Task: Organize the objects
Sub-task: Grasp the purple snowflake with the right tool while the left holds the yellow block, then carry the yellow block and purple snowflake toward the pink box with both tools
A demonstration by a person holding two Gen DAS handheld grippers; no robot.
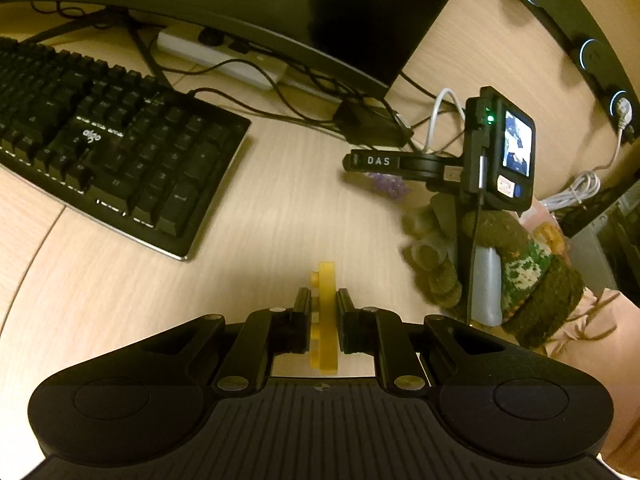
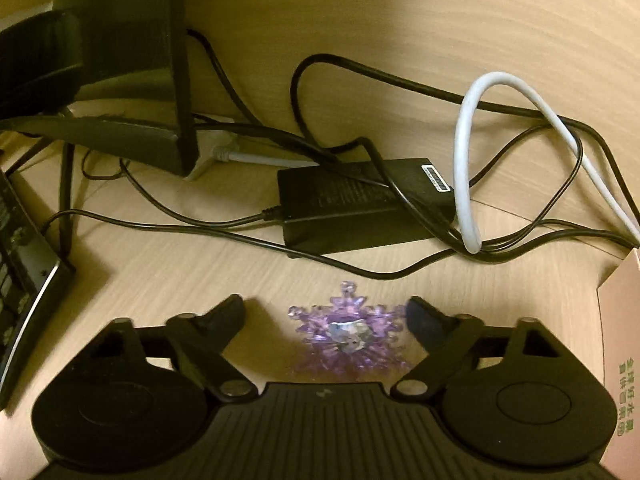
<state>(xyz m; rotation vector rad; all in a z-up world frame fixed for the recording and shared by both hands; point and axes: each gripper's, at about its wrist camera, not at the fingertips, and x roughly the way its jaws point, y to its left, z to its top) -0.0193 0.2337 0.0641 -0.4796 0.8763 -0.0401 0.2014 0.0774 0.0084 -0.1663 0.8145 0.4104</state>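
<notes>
Already the left gripper (image 1: 324, 320) is clamped on a yellow toothed piece (image 1: 326, 316), which stands upright between its jaws. Rightward, the right gripper (image 2: 325, 316) has its jaws spread wide around a purple snowflake ornament (image 2: 348, 334) lying flat on the desk (image 2: 200, 272), pads apparently clear. Picking it up seems next: close evenly. Blur hides any contact.

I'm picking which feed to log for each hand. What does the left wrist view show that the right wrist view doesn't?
Only the left wrist view: the left gripper shut on a flat yellow plastic piece, and the gloved hand holding the right gripper.

Only the right wrist view: the right gripper, open around the purple crystal snowflake, and a pink cardboard box.

Both: the black keyboard, black power brick and wooden desk.
</notes>
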